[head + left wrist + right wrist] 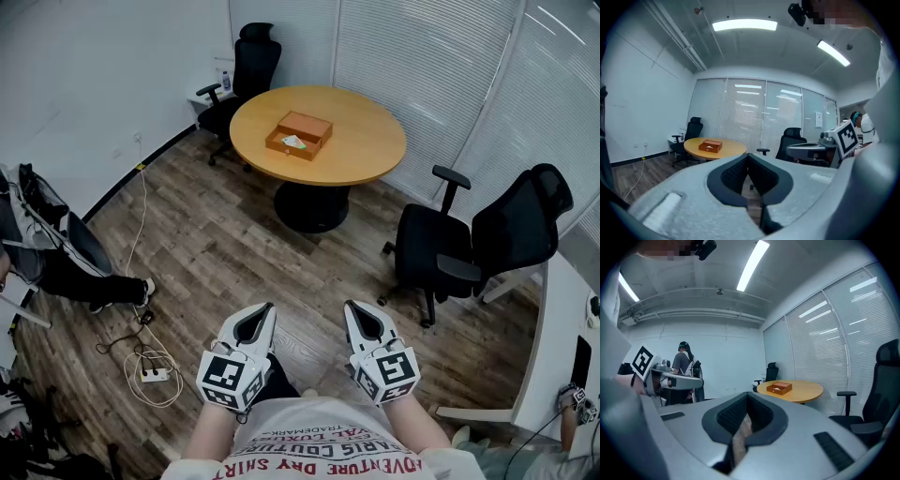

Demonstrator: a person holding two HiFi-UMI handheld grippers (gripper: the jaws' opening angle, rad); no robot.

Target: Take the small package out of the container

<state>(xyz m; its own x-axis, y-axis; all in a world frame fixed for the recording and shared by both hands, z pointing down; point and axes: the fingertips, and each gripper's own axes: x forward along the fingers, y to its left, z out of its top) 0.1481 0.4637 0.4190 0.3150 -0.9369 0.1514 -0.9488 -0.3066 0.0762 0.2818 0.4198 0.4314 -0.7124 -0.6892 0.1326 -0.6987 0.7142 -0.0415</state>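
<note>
Head view: left tongs [262, 311] and right tongs [354, 309] both closed, empty; package [293, 142] in box [314, 126] well ahead, neither nearer.

A round wooden table [366, 141] carries one open brown container [305, 125] near its middle.

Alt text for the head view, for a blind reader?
Left hand-held gripper and right hand-held gripper, both shut and empty, hover over a wood floor. Ahead, a round table holds an open box with a small package.
</note>
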